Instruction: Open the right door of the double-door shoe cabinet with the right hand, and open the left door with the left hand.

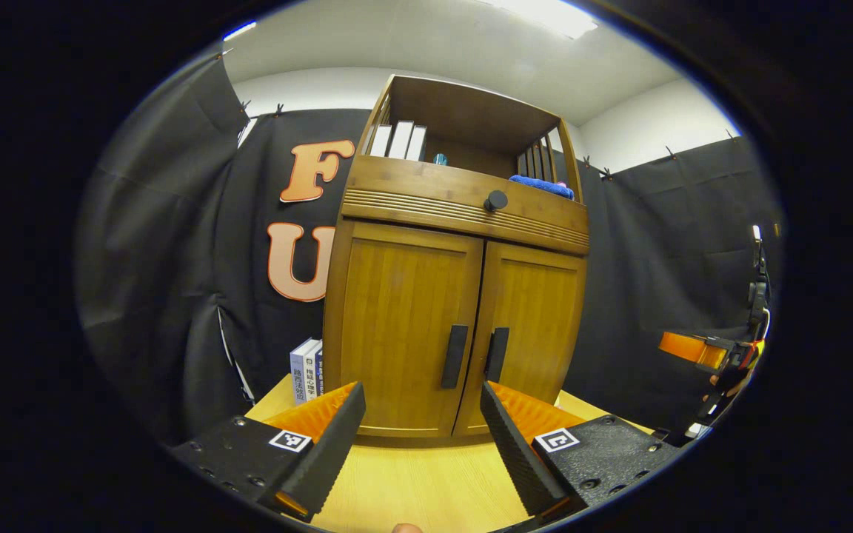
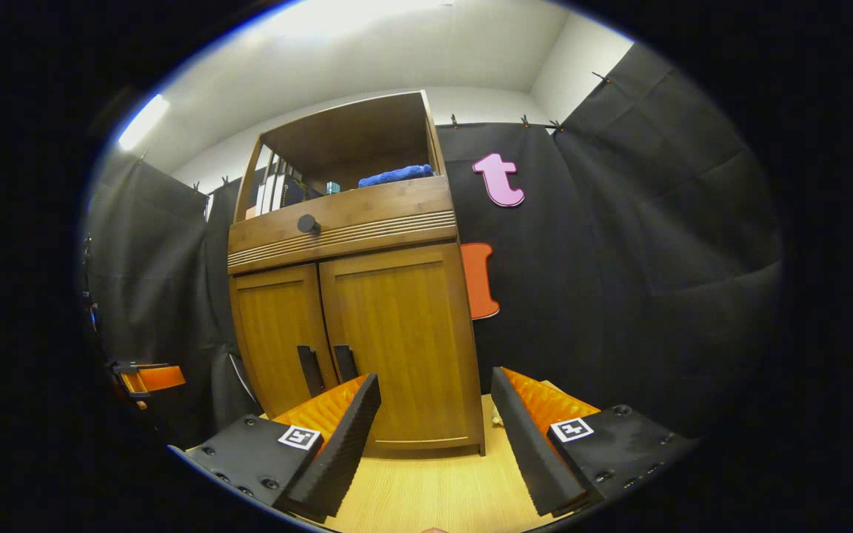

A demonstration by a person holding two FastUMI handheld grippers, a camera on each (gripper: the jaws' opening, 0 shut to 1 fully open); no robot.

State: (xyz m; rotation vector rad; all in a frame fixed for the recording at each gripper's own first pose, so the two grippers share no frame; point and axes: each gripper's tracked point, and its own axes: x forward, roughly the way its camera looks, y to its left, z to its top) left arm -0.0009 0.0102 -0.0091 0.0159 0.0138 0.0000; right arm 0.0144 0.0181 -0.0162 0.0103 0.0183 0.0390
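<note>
1. Standing on the table (image 1: 426, 481), the shoe cabinet (image 1: 456, 296) has its left door (image 1: 404, 326) and right door (image 2: 397, 340) closed.
2. Left gripper (image 1: 423, 437) and right gripper (image 2: 434, 444): spread wide, holding nothing, short of the handles (image 1: 474, 355).
3. Book (image 1: 306, 370) spine text: too small to read.

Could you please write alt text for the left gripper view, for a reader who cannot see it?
A wooden double-door shoe cabinet stands on a light wooden table, both doors shut, their two black vertical handles side by side at the centre. The open left gripper points at it, touching nothing. Above the doors sit a drawer with a round black knob and a shelf holding books and a blue cloth.
</note>
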